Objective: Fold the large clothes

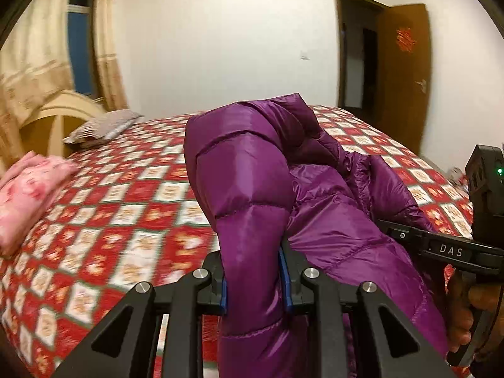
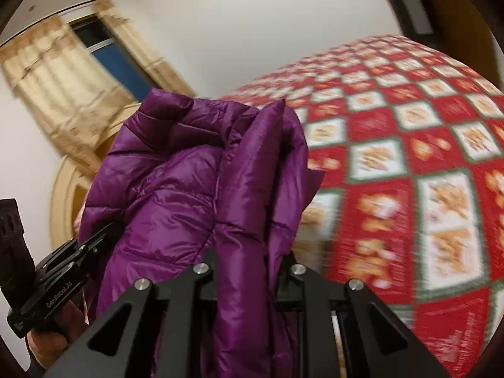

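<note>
A purple quilted down jacket (image 1: 252,170) is held up above the bed by both grippers. My left gripper (image 1: 255,280) is shut on a puffy fold of it, the blue-padded fingers (image 1: 285,271) pressing each side. My right gripper (image 2: 249,280) is shut on another thick fold of the jacket (image 2: 176,176), which rises in front of the lens. The right gripper shows at the right edge of the left wrist view (image 1: 406,236), buried in the fabric. The left gripper shows at the lower left of the right wrist view (image 2: 94,242). The jacket's lower part is hidden below the frames.
The bed (image 1: 132,195) carries a red and white patterned quilt. A folded pink cloth (image 1: 28,195) lies at its left edge and a grey pillow (image 1: 104,126) by the headboard. An open wooden door (image 1: 406,69) is at the back right, a curtained window (image 2: 78,85) beyond the bed.
</note>
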`<state>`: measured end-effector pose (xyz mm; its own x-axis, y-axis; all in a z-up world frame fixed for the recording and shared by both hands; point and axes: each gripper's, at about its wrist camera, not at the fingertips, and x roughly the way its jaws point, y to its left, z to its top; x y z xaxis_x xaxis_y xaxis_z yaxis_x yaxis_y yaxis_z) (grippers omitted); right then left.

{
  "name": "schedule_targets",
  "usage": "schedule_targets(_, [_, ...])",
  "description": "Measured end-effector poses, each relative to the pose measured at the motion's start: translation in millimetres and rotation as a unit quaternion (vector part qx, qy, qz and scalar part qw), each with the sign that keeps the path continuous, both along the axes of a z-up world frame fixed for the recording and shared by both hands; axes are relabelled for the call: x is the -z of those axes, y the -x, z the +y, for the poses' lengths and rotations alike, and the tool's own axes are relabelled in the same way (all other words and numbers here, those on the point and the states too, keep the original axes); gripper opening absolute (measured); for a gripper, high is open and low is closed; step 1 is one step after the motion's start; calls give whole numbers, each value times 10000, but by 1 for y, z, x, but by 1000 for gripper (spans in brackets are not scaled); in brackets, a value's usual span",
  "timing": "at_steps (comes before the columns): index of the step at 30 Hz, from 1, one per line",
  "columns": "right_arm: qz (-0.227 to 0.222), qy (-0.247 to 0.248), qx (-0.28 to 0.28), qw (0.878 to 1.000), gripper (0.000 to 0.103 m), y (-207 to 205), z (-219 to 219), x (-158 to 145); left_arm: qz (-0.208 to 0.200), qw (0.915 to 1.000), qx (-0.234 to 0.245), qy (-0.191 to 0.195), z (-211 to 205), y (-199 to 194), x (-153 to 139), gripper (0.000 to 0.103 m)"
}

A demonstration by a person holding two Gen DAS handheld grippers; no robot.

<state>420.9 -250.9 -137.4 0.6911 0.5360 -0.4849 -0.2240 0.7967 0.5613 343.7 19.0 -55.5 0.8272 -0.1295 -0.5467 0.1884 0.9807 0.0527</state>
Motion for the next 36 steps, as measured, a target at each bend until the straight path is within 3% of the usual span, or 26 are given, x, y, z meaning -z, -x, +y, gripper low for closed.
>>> schedule_targets(6, [-59,121,-643,9978,21,-13,72,-8,-24,9983,-572,-87,57,16,4,25])
schedule_targets(13, [99,332,-1088,9935,21,-34,122,8,262,9945,-1017,51,103,17,31,25])
schedule_targets(30, [623,564,-1361,9871,21,-58,149,60,770,9900,-1185,7,124,12,88,26])
schedule_targets(36, [644,735,-1315,9865,21,-58,153,65,849,9874,-1333,-23,128,8,100,41])
